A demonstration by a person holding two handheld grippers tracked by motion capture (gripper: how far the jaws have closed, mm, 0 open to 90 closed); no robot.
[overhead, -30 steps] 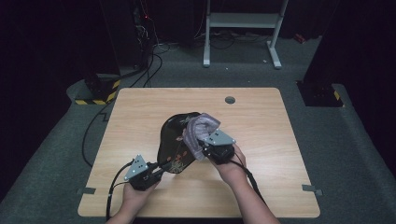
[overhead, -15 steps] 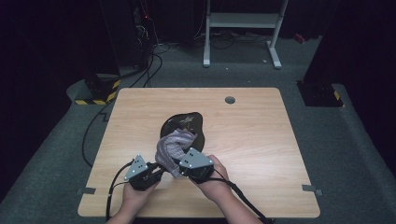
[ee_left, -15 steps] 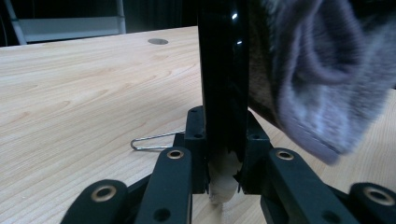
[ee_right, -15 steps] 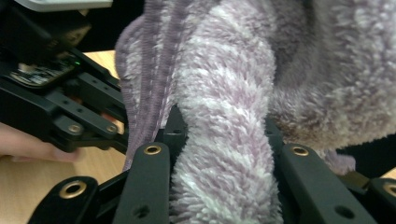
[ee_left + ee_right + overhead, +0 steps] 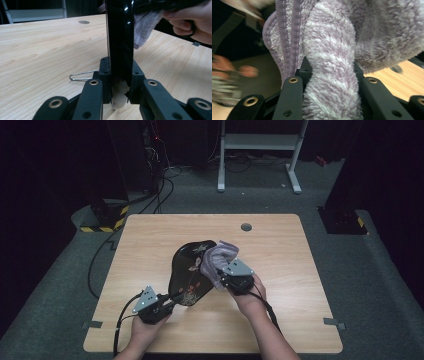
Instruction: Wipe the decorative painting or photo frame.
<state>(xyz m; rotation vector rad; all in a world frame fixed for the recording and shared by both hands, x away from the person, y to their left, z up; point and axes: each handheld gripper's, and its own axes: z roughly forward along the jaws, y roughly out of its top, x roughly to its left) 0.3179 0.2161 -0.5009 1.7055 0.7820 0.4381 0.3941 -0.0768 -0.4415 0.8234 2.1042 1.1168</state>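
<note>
A glossy black plate (image 5: 189, 270) with a floral pattern stands tilted on edge above the wooden table (image 5: 150, 245). My left gripper (image 5: 165, 306) is shut on its near rim; in the left gripper view the plate's edge (image 5: 119, 37) rises straight up between the two jaws. My right gripper (image 5: 227, 281) is shut on a fluffy lilac cloth (image 5: 216, 261), which lies against the plate's upper right face. Up close, the cloth (image 5: 332, 75) bunches thickly between the right jaws. The right hand (image 5: 192, 22) and cloth (image 5: 145, 25) show just beyond the plate.
A round cable hole (image 5: 246, 226) sits near the table's far edge. A thin wire clip (image 5: 82, 75) lies on the wood just left of the left jaws. Cables trail off the table's left side toward the dark floor, and a white frame stands behind.
The right gripper swept the cloth down the plate toward the left gripper, then back up to the plate's upper right. The left gripper and plate stayed where they were.
</note>
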